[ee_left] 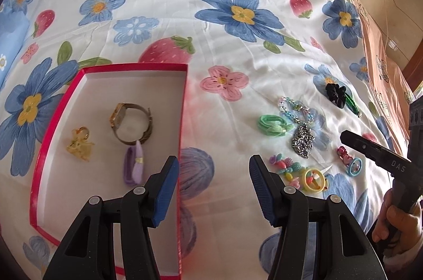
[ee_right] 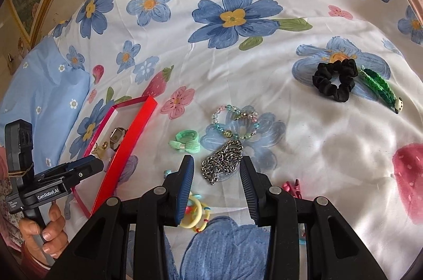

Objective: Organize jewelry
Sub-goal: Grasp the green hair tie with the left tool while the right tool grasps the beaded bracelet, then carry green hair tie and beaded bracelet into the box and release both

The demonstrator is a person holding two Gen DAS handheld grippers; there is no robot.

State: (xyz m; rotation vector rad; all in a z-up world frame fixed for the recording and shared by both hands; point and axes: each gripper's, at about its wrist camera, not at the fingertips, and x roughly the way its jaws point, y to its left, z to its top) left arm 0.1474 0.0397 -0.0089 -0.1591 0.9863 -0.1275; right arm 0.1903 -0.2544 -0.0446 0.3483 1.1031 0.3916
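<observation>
A red box with a white floor lies on the flowered bedspread. It holds a watch, a yellow hair clip and a purple hair tie. My left gripper hovers open over the box's right wall, nothing between its fingers. My right gripper is open above a silver chain, which lies on the sheet just beyond its fingertips. Near the chain lie a beaded bracelet and a mint green hair tie.
A black scrunchie and a green braided clip lie at the far right. Yellow ring ties and a pink clip sit under the right gripper. A blue pillow lies left, and hands grip both handles.
</observation>
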